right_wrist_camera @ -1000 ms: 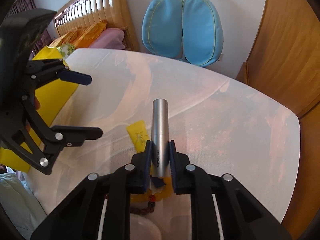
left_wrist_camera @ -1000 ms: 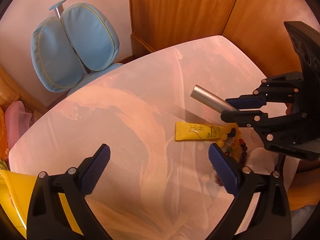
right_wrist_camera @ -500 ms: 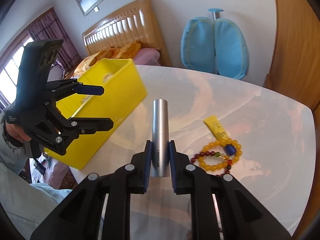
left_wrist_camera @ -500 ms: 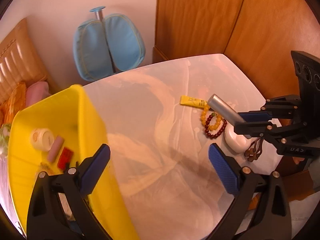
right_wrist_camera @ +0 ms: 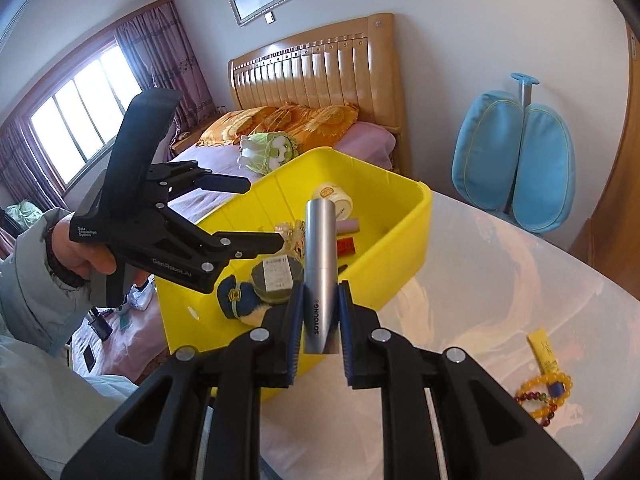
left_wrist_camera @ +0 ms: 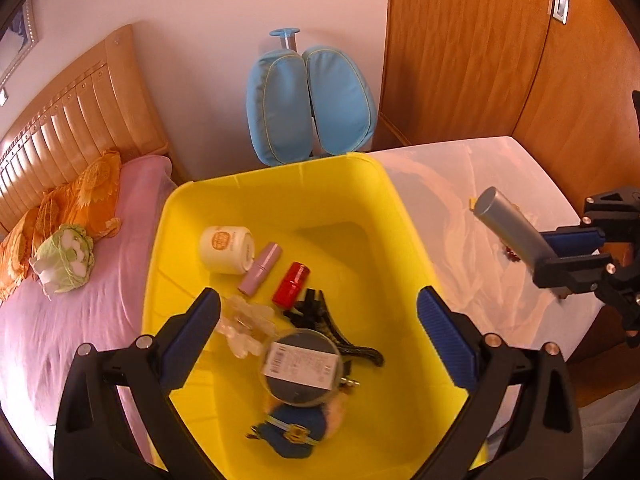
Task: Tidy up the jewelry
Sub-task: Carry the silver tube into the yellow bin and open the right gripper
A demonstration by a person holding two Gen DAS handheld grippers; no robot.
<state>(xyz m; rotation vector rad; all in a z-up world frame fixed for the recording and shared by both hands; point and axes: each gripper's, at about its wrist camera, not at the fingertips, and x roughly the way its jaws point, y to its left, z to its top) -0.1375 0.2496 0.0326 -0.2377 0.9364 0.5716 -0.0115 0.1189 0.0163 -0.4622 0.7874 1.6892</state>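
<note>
Because the silver tube point(right_wrist_camera: 320, 268) was probably bound for the yellow bin point(right_wrist_camera: 404, 240), the right claw point(right_wrist_camera: 319, 334) pinched it upright near the rim, while the left claw point(left_wrist_camera: 318, 318) hung spread and empty above the bin.

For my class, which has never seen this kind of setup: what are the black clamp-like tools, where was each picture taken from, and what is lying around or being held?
There is no robot here. A person holds a two-finger clamp tool in each hand, and each tool carries a wide-angle camera looking along its fingers.

The left tool's picture looks down into a yellow bin holding a cream jar, a pink tube, a red tube and other small items. The left gripper is open and empty.

The right tool's picture shows the right gripper shut on a silver tube, near the bin. The person's left hand holds the other tool. On the white table lie a yellow tube and bead bracelets.
</note>
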